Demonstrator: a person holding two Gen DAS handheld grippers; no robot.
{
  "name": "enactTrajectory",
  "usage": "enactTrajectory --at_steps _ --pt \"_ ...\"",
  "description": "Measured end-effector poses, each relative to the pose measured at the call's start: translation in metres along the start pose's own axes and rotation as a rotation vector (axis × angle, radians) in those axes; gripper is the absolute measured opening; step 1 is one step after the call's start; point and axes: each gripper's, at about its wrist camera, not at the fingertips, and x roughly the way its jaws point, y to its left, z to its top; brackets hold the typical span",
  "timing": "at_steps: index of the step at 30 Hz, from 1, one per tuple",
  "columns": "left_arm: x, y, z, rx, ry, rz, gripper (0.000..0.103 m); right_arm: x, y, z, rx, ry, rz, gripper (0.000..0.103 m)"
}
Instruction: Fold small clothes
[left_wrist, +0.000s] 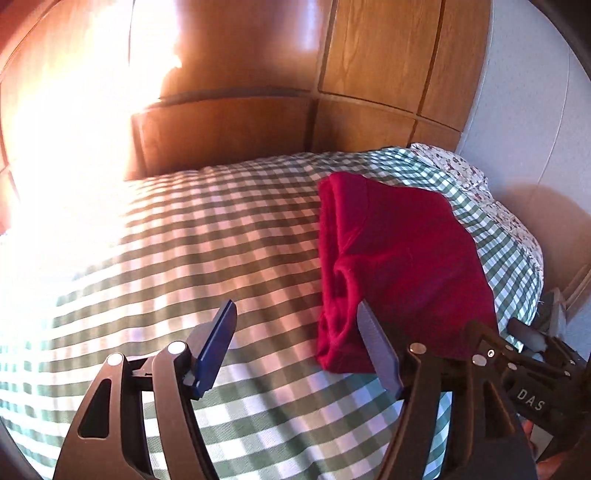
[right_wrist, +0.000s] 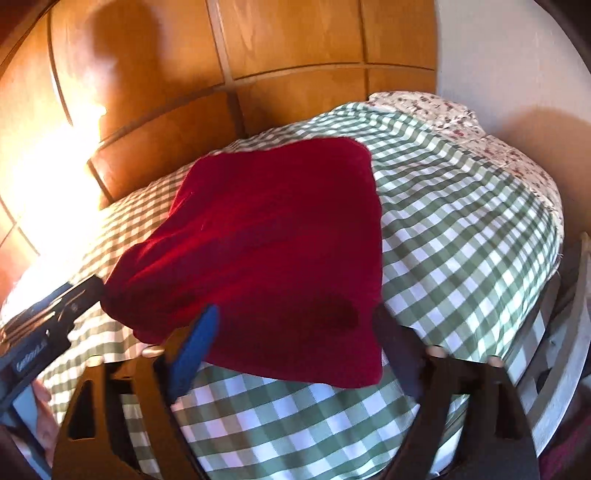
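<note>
A dark red garment (left_wrist: 399, 251) (right_wrist: 277, 229) lies folded into a rough rectangle on the green-and-white checked bedspread (left_wrist: 221, 240) (right_wrist: 461, 229). In the left wrist view my left gripper (left_wrist: 295, 314) stands open just above the cover. Its right finger is in front of the garment's near left edge, and only checked cloth shows between the fingers. My right gripper (right_wrist: 295, 314) is open wide, its blue pads on either side of the garment's near edge without pressing on it. Each gripper's body shows at the edge of the other's view.
Wooden panels (left_wrist: 229, 129) (right_wrist: 295, 55) rise behind the bed. Floral bedding (left_wrist: 461, 166) (right_wrist: 443, 107) lies at the far right corner by a white wall. Strong sun glare (left_wrist: 74, 129) washes out the left. A pale slatted frame (right_wrist: 565, 332) stands beside the bed's right edge.
</note>
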Motion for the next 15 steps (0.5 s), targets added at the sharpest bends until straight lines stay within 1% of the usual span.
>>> enactTrajectory --at_steps 2,3,7,8,10,15 --pt "-0.007 0.002 -0.002 -0.006 -0.013 0.020 0.073 -0.007 0.004 0.000 -0.001 -0.031 -0.018 0.089" --pt "-0.010 0.003 -0.002 -0.012 -0.021 0.029 0.074 -0.010 0.006 0.000 0.001 -0.041 -0.025 0.093" --pt "-0.023 0.008 -0.004 -0.026 -0.057 0.062 0.080 -0.025 0.013 0.002 0.019 -0.102 -0.078 0.095" --pt "-0.026 0.009 -0.004 -0.026 -0.069 0.073 0.082 -0.027 0.013 0.003 0.024 -0.110 -0.089 0.097" --pt "-0.031 0.011 -0.004 -0.030 -0.088 0.085 0.085 -0.033 0.016 0.003 0.033 -0.134 -0.113 0.099" --pt "-0.041 0.011 -0.001 -0.038 -0.121 0.102 0.092 -0.040 0.021 -0.001 0.033 -0.151 -0.144 0.099"
